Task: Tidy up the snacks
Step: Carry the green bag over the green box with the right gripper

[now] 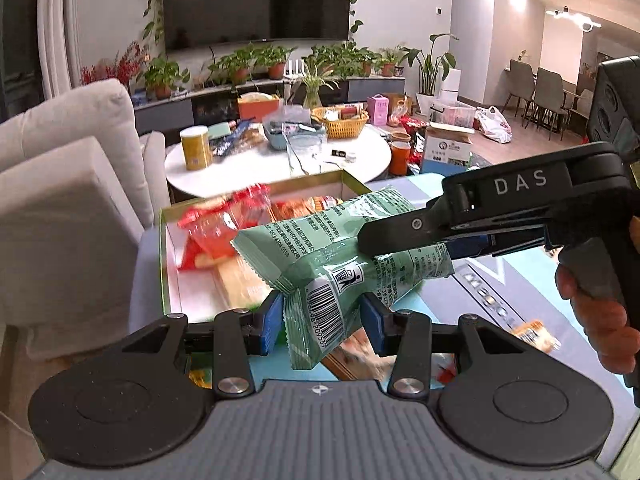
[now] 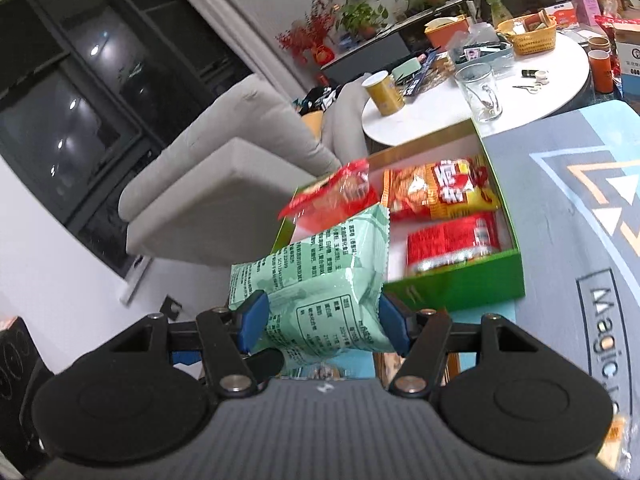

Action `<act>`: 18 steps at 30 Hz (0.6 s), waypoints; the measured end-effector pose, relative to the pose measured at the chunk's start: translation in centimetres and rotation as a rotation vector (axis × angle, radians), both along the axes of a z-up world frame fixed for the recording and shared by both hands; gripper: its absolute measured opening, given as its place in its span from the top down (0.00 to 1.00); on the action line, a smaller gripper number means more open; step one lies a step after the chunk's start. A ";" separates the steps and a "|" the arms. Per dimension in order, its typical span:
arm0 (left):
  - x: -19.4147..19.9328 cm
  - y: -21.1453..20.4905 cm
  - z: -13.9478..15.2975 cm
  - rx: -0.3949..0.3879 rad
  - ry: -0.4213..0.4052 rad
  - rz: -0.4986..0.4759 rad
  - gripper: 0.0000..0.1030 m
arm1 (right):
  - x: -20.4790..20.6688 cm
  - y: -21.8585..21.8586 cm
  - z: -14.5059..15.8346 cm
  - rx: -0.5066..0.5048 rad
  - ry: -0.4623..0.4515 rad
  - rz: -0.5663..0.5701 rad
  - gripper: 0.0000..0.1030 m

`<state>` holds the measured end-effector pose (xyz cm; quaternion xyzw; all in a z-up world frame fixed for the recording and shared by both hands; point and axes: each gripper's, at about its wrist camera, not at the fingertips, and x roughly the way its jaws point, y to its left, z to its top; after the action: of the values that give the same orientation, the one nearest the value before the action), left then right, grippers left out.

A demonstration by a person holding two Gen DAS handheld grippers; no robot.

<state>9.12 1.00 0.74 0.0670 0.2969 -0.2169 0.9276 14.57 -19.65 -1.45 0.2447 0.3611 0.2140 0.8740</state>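
A light green snack packet (image 1: pixel 344 256) hangs in the air just in front of the green box (image 2: pixel 460 284). My right gripper (image 2: pixel 318 322) is shut on its side; in the left wrist view it (image 1: pixel 400 240) comes in from the right. My left gripper (image 1: pixel 324 320) has its blue pads either side of the packet's barcode end, with small gaps showing. A red packet (image 2: pixel 336 196) is blurred above the box's left edge. Inside the box lie an orange-yellow packet (image 2: pixel 440 188) and a red packet (image 2: pixel 452 244).
The box stands on a grey-blue mat (image 2: pixel 560 208). Behind it is a round white table (image 2: pixel 532 96) with a yellow can (image 2: pixel 384 94), a glass (image 2: pixel 480 92) and a wicker basket (image 2: pixel 528 36). A beige sofa (image 2: pixel 224 184) stands left.
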 end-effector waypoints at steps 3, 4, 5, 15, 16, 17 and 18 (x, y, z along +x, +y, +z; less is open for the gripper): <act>1.6 0.5 0.0 -0.031 0.003 -0.006 0.61 | 1.4 -0.1 -0.4 0.019 0.011 -0.033 0.20; 2.0 0.6 0.0 -0.037 0.005 -0.002 0.61 | 1.9 -0.1 -0.5 0.028 0.017 -0.040 0.20; 2.2 0.8 0.1 -0.039 0.004 0.004 0.61 | 2.3 -0.1 -0.7 0.040 0.021 -0.042 0.20; 5.9 2.1 -0.7 -0.034 0.009 0.044 0.61 | 5.8 1.1 -1.8 0.069 0.033 -0.042 0.20; 6.2 2.2 -0.9 -0.032 0.011 0.047 0.61 | 6.1 1.2 -2.0 0.071 0.036 -0.039 0.20; 6.4 2.4 -1.1 -0.032 0.015 0.051 0.61 | 6.4 1.3 -2.1 0.073 0.039 -0.036 0.20; 6.7 2.6 -1.2 -0.032 0.018 0.056 0.61 | 6.7 1.4 -2.3 0.075 0.042 -0.034 0.20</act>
<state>15.83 3.60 -0.41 0.0420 0.3033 -0.1962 0.9315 21.22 -18.23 -3.70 0.2876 0.3669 0.2074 0.8600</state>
